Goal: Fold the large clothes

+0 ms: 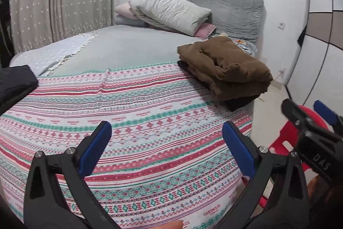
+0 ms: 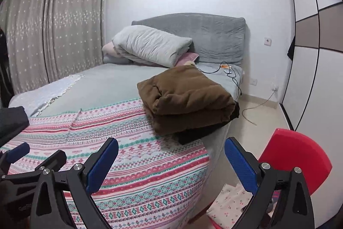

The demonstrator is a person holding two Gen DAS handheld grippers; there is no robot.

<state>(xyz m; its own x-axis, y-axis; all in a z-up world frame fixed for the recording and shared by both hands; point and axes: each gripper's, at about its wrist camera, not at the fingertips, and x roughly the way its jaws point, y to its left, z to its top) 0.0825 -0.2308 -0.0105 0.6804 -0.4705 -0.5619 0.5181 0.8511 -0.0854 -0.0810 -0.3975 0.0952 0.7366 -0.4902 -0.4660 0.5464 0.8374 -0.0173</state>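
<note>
The left gripper [image 1: 166, 143] hangs over the near part of the bed, jaws spread wide with nothing between the blue pads [image 1: 97, 145]; only the patterned blanket [image 1: 150, 113] lies below them. The right gripper [image 2: 171, 161] is likewise wide apart and empty, positioned over the near right corner of the bed, with its right finger over the floor side. In the left wrist view the right gripper appears at the right edge, just beside the left one. The patterned blanket, striped in pink, teal and white, covers the near half of the grey mattress [image 1: 133, 50]. The folded brown garment [image 2: 188, 100] rests at the right edge of the bed, at the far end of the blanket, stacked on a black garment [image 2: 201, 132] whose edge protrudes beneath it. Both grippers are well apart from this stack. A dark garment [image 1: 15, 83] lies at the left edge of the bed. At the far end, a grey pillow [image 2: 150, 44] leans on pink cushions in front of the grey headboard [image 2: 214, 35]. A thin black cable [image 2: 233, 76] runs across the far right corner of the mattress. A red chair [image 2: 295, 156] stands on the floor to the right of the bed, near the right gripper, with floral fabric [image 2: 229, 201] below it. Curtains [image 2: 53, 25] cover the far left wall; a wardrobe [image 2: 317, 57] occupies the right.
</note>
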